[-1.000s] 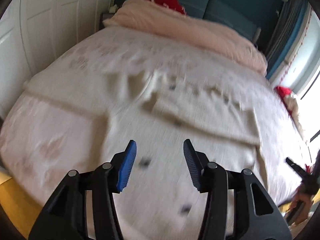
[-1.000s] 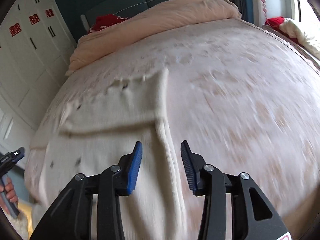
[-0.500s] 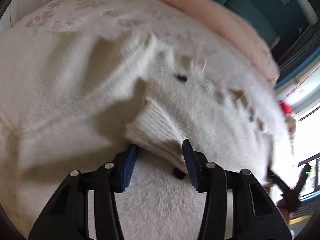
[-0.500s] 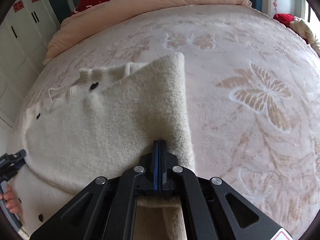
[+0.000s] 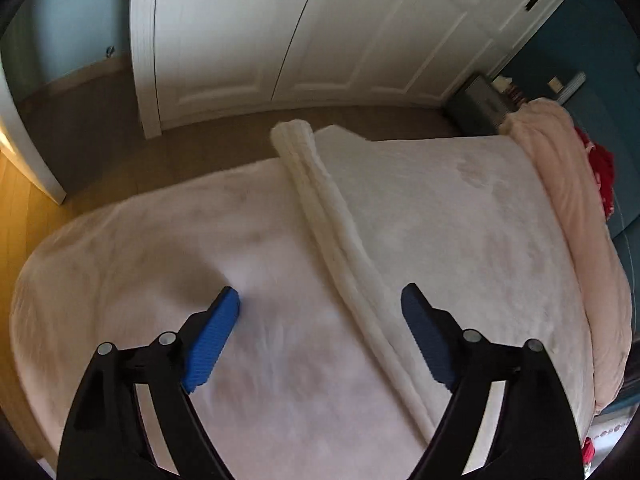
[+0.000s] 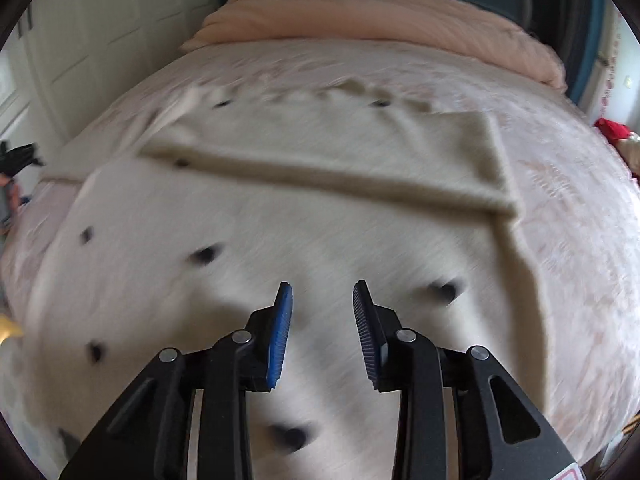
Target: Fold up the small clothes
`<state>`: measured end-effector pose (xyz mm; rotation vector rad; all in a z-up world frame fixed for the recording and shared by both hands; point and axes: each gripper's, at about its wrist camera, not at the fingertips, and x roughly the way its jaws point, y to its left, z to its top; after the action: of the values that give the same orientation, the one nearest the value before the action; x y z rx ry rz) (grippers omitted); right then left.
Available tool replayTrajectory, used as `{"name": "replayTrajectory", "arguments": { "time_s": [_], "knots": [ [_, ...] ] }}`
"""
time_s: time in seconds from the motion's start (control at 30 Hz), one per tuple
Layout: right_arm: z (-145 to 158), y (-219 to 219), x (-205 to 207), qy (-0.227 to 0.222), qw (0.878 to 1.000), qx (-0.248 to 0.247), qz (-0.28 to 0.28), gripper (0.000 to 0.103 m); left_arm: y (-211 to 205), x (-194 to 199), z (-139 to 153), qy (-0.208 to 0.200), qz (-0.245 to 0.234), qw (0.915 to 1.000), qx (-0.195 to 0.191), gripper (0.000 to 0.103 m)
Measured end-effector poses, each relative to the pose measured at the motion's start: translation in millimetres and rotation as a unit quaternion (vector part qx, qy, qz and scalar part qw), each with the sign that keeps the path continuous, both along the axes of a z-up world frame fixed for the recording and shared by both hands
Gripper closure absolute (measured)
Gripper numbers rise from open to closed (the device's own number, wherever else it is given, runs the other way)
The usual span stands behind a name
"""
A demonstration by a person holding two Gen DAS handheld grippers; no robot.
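Both hand-held grippers empty above cream cardigan on bed, mid-fold.

Left hand-held gripper [image 5: 320, 312] jaws spread wide, holding nothing, over the ribbed sleeve [image 5: 320, 208] lying stretched across the bed [image 5: 480, 220]. Right hand-held gripper [image 6: 322, 320] parted, empty, above the cardigan [image 6: 260, 220] with dark buttons [image 6: 205, 255]; one side panel already folded in. Likely next: pinch the sleeve near the cuff, carry it flat over the body, keep the edge square, avoid dragging the knit. Versus half a second ago: right was clamped on the cardigan edge, now let go; left was at the cuff, now backed off and swung toward the wardrobe [image 5: 320, 32].
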<state>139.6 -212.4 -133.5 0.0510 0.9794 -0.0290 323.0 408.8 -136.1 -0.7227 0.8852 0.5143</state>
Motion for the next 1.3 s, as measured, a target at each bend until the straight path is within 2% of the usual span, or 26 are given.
{"name": "replayTrajectory", "arguments": {
  "time_s": [0.03, 0.07, 0.1, 0.13, 0.2, 0.23, 0.27, 0.3, 0.33, 0.4, 0.47, 0.5, 0.57, 0.67, 0.73, 0.77, 0.8, 0.83, 0.87, 0.93, 1.0, 1.03, 1.1, 1.17, 1.23, 1.3],
  "knots": [
    [0.3, 9.7, -4.5, 0.005, 1.0, 0.0, 0.008, 0.071, -0.6, 9.9, 2.0, 0.003, -0.017, 0.9992, 0.037, 0.035],
    [0.8, 14.8, -7.4, 0.007, 1.0, -0.003, 0.009, 0.069, -1.1, 19.1, 2.7, 0.009, -0.041, 0.9977, 0.053, 0.067],
    [1.5, 20.2, -10.1, 0.009, 1.0, -0.002, 0.01, 0.069, -3.4, 28.5, -0.5, 0.018, -0.066, 0.9965, 0.049, 0.074],
    [2.8, 23.8, -12.7, 0.011, 1.0, -0.001, 0.01, 0.069, -5.5, 33.0, 2.9, 0.021, -0.061, 0.9967, 0.049, 0.095],
    [6.4, 26.0, -15.2, 0.008, 1.0, 0.0, 0.009, 0.069, -11.6, 35.5, 17.0, -0.006, -0.05, 0.9987, 0.009, 0.097],
    [9.4, 26.1, -17.0, 0.005, 1.0, 0.002, 0.007, 0.068, -20.6, 33.2, 33.9, -0.035, -0.05, 0.9981, 0.0, 0.097],
    [11.8, 24.7, -17.5, 0.002, 1.0, 0.005, 0.005, 0.068, -40.2, 29.1, 59.0, -0.069, -0.071, 0.9951, 0.005, 0.097],
    [14.2, 23.3, -18.2, -0.002, 1.0, 0.009, 0.003, 0.067, -54.5, 23.3, 74.0, -0.082, -0.087, 0.9927, 0.018, 0.097],
    [16.2, 21.0, -18.2, -0.007, 1.0, 0.013, 0.0, 0.066, -84.3, 19.4, 100.7, -0.108, -0.121, 0.9859, 0.041, 0.098],
    [21.1, 17.3, -19.9, -0.015, 1.0, 0.023, -0.005, 0.066, -140.0, 9.6, 141.4, -0.155, -0.185, 0.9686, 0.062, 0.098],
    [26.0, 12.6, -24.9, -0.025, 0.999, 0.03, -0.009, 0.066, -213.5, -7.5, 178.1, -0.199, -0.264, 0.9412, 0.072, 0.097],
    [27.8, 9.8, -27.2, -0.028, 0.999, 0.033, -0.01, 0.066, -245.1, -15.6, 188.8, -0.211, -0.296, 0.9289, 0.07, 0.097],
    [31.0, 1.3, -33.7, -0.035, 0.998, 0.04, -0.017, 0.064, -325.9, -36.9, 200.5, -0.228, -0.373, 0.8981, 0.046, 0.097],
    [32.3, -18.3, -46.3, -0.042, 0.998, 0.04, -0.031, 0.062, -422.3, -63.9, 181.9, -0.215, -0.457, 0.8632, 0.006, 0.095],
    [30.4, -33.9, -54.7, -0.041, 0.997, 0.04, -0.044, 0.061, -480.6, -80.6, 144.8, -0.184, -0.503, 0.8444, -0.021, 0.09],
    [29.0, -40.1, -57.7, -0.04, 0.997, 0.042, -0.049, 0.058, -503.8, -89.7, 119.0, -0.16, -0.521, 0.8371, -0.043, 0.083],
    [26.0, -49.6, -61.7, -0.036, 0.997, 0.046, -0.056, 0.056, -514.3, -96.0, 100.1, -0.142, -0.526, 0.8364, -0.055, 0.079],
    [23.6, -55.5, -63.9, -0.032, 0.996, 0.049, -0.061, 0.056, -524.0, -102.1, 72.9, -0.115, -0.523, 0.8412, -0.074, 0.071],
    [20.4, -64.2, -66.4, -0.025, 0.996, 0.053, -0.069, 0.056, -525.2, -108.5, 51.3, -0.095, -0.514, 0.8479, -0.091, 0.07],
    [18.8, -75.1, -68.7, -0.024, 0.996, 0.055, -0.074, 0.056, -503.4, -116.1, 21.3, -0.068, -0.474, 0.8675, -0.134, 0.069],
    [20.6, -84.1, -62.2, -0.027, 0.995, 0.066, -0.071, 0.054, -463.3, -123.4, 5.4, -0.07, -0.421, 0.8845, -0.188, 0.065],
    [21.8, -88.1, -52.3, -0.03, 0.995, 0.075, -0.065, 0.053, -434.3, -124.3, -0.2, -0.076, -0.381, 0.8987, -0.203, 0.06],
    [23.0, -91.5, -32.7, -0.037, 0.994, 0.082, -0.061, 0.049, -397.6, -120.2, 0.7, -0.078, -0.324, 0.9232, -0.192, 0.052],
    [22.5, -98.3, -3.4, -0.044, 0.993, 0.087, -0.067, 0.046, -362.7, -110.5, -0.4, -0.074, -0.286, 0.9396, -0.173, 0.05],
    [19.2, -108.5, 22.1, -0.048, 0.991, 0.092, -0.086, 0.046, -334.5, -92.4, -4.1, -0.063, -0.254, 0.9495, -0.172, 0.05],
    [14.0, -121.0, 47.6, -0.049, 0.987, 0.104, -0.115, 0.046, -313.2, -83.7, -9.6, -0.065, -0.227, 0.9542, -0.184, 0.05]
  ]
}}
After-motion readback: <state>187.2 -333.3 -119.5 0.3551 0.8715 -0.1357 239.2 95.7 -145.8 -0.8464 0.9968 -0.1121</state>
